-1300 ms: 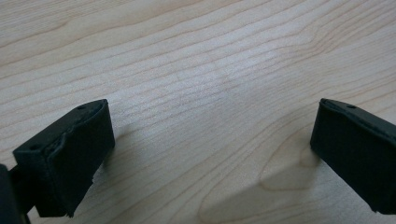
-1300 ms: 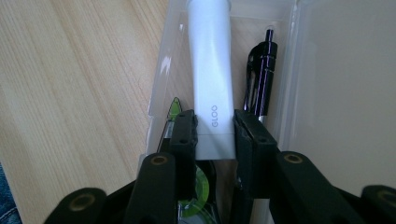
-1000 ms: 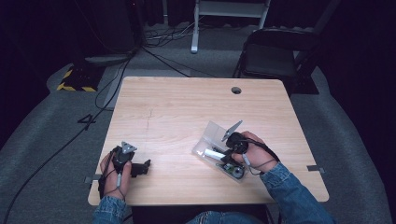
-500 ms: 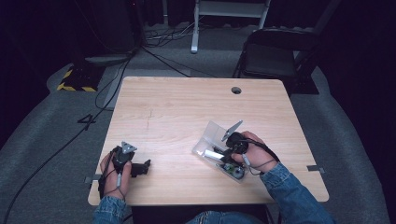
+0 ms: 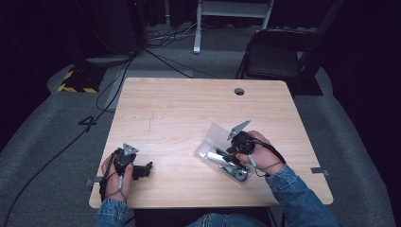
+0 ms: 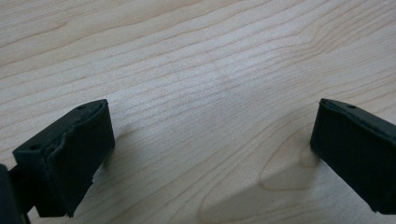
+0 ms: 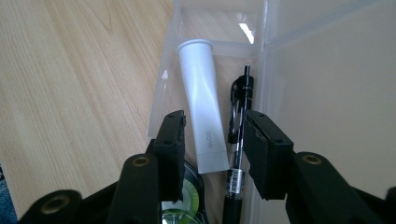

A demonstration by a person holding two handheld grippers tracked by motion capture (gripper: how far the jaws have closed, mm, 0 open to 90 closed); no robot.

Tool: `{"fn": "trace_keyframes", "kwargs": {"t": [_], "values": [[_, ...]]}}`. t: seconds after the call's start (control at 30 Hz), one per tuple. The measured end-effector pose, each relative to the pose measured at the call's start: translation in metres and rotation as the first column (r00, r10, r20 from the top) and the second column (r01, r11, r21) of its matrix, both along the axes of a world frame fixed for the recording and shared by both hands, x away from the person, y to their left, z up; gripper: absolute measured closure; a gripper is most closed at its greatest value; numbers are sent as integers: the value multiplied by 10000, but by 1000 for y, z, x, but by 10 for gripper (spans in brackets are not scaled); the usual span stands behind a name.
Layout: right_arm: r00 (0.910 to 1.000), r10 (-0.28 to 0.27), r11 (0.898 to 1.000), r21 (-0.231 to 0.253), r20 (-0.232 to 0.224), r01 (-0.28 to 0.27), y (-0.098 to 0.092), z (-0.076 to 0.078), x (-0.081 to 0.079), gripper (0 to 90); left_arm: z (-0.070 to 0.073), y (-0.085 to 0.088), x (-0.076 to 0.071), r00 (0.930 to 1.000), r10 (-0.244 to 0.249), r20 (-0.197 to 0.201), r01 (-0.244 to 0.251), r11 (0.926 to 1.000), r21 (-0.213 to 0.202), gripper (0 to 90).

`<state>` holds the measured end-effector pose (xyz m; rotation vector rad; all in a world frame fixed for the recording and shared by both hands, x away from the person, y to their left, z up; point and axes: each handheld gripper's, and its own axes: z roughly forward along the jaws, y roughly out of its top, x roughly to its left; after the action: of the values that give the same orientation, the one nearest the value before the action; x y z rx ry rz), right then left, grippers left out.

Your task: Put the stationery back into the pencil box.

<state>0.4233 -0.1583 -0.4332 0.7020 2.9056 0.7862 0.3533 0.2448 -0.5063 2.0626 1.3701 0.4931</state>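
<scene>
The wooden desk [image 5: 189,118] is seen from above, with a clear plastic box [image 5: 215,137] lying at about four o'clock from its centre, its lid swung open. Inside the box a white tube [image 7: 203,112] and a black pen [image 7: 239,135] are laid side by side, long axes running toward twelve o'clock in the right gripper view — straight along the line of the fingers. The right gripper [image 7: 215,149] is placed over the box, its fingers [image 7: 172,144] having just been opening; the tube's near end is straddled, not pressed. The left gripper [image 6: 210,154] is rested at the desk's seven o'clock corner, released and empty — well apart from the box.
</scene>
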Motion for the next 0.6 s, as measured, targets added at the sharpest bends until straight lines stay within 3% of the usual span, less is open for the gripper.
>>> {"fn": "trace_keyframes", "kwargs": {"t": [0.23, 0.6], "values": [[9973, -334, 9977, 605, 654, 294, -10, 17, -2, 566, 0, -1, 0, 10000, 33, -10, -33, 10000, -5, 1], [9858, -1172, 9854, 1375, 1202, 1004, -41, 41, -1, 512, 0, -1, 0, 10000, 33, -12, -33, 10000, -9, 1]]}}
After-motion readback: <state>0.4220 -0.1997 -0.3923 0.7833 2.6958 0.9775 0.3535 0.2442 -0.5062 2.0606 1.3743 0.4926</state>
